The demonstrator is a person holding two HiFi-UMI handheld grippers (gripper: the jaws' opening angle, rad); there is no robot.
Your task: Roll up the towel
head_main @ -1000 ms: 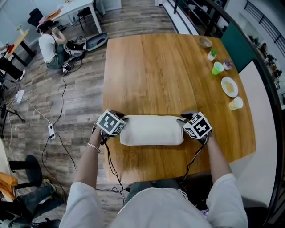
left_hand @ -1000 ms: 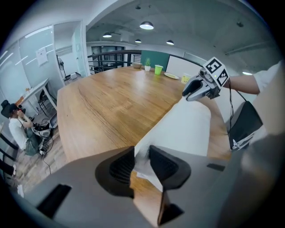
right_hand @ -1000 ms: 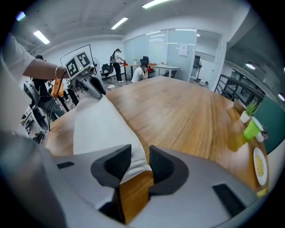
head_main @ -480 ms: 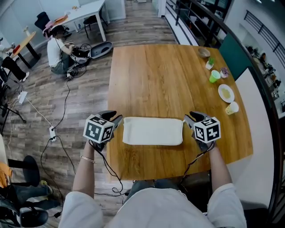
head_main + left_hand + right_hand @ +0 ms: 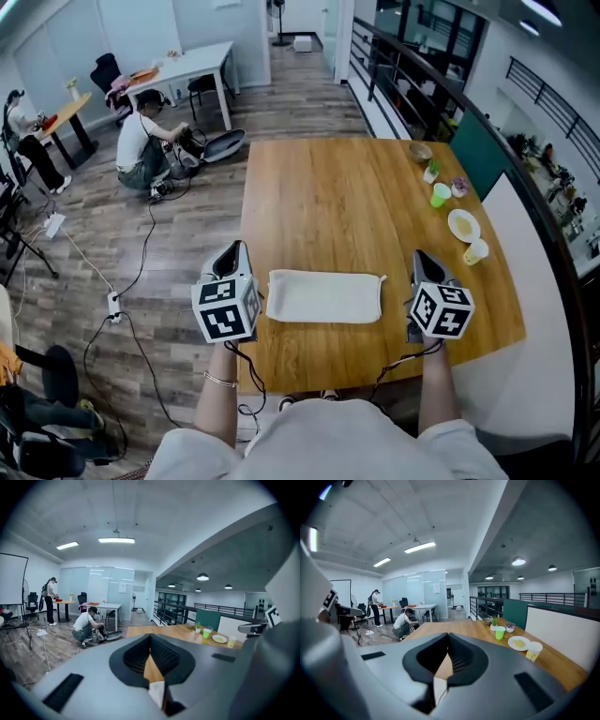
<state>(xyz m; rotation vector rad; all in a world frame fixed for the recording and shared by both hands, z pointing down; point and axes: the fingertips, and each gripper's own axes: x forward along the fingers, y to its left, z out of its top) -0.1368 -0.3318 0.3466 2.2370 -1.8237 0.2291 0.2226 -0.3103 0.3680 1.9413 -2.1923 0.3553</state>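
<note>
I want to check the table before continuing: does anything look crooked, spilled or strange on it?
Nothing is spilled or damaged. The white towel lies flat on the table; only its right edge is a little uneven. The green cup stands upright near the plate.

A wooden desk (image 5: 328, 206) bears a white folded towel (image 5: 323, 296), flat near its near edge. Along its right edge stand a green cup (image 5: 441, 194), a plate (image 5: 463, 225), a pale cup (image 5: 476, 251) and possibly a small bowl (image 5: 420, 151).

Bright, even light from ceiling strips (image 5: 116, 540); fisheye warp w/ dark corners, jaws close-up blurred.
</note>
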